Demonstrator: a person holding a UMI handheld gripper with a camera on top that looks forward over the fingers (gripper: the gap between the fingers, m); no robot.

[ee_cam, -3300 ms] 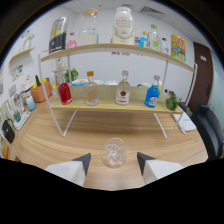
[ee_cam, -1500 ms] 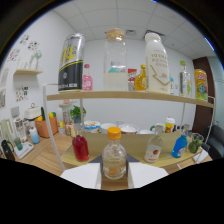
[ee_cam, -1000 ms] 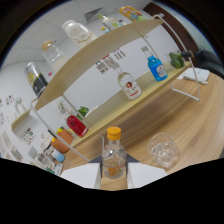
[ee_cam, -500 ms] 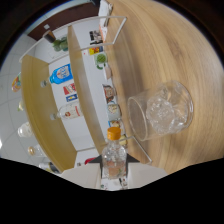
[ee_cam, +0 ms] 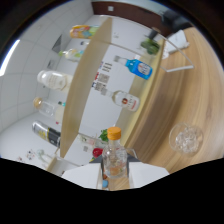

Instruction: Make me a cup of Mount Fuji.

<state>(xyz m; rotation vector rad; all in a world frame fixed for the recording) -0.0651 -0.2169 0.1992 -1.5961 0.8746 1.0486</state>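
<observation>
I have the little bottle (ee_cam: 115, 159) squeezed tight between both fingers of my tool (ee_cam: 114, 175). It is clear, with an orange cap on top. The glass cup (ee_cam: 185, 138) sits off to the side on the wood counter (ee_cam: 200, 85), apart from my tool.

Claw (ee_cam: 116, 172) — two pale, broad, flat-faced fingers (ee_cam: 82, 176)

Clear glass bottle (ee_cam: 114, 160), orange plastic cap — glossy glass cup (ee_cam: 185, 138), wooden table (ee_cam: 200, 90)
</observation>
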